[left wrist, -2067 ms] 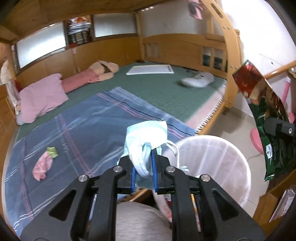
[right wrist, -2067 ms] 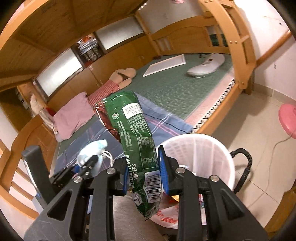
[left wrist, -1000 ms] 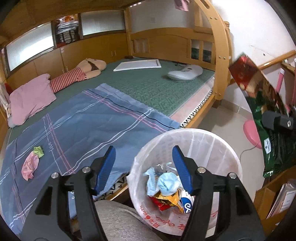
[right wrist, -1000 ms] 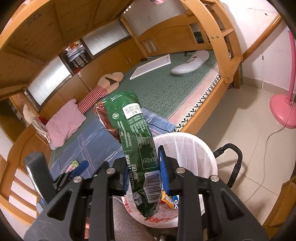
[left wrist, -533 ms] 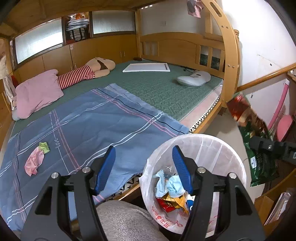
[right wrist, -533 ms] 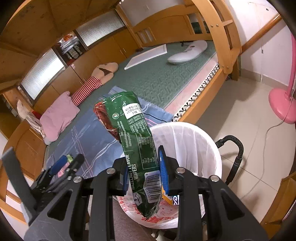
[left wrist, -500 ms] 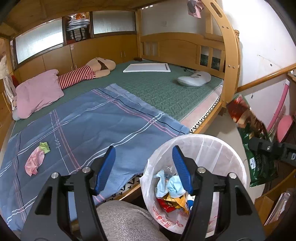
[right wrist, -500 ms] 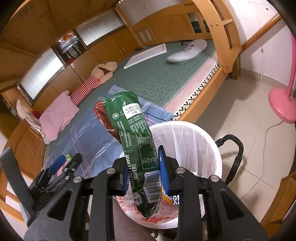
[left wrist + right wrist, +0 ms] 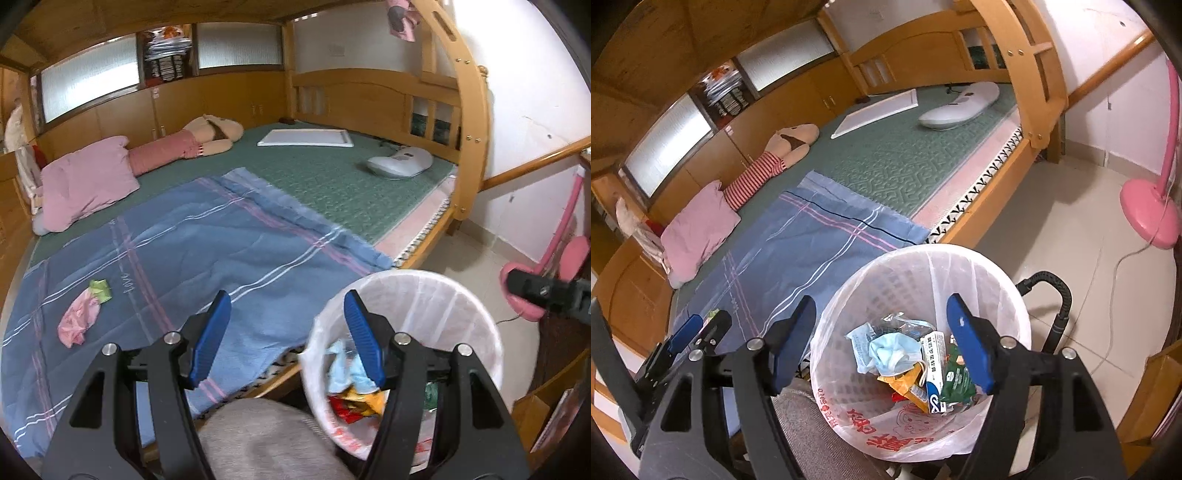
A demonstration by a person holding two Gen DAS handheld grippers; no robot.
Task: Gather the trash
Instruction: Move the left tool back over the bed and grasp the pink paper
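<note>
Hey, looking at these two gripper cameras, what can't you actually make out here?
- Bin bottom: right view, covered by piled trash like the mask.
- Pink scrap on the blanket: left view, too small to identify.
- Right gripper: left view, cut off by the edge, fingers unseen.
- Shelf items: left view, too far to read.

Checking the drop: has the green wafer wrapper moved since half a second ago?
Yes. The green wafer wrapper has left the open right gripper and gone down into the white bin, beside the blue mask.
</note>
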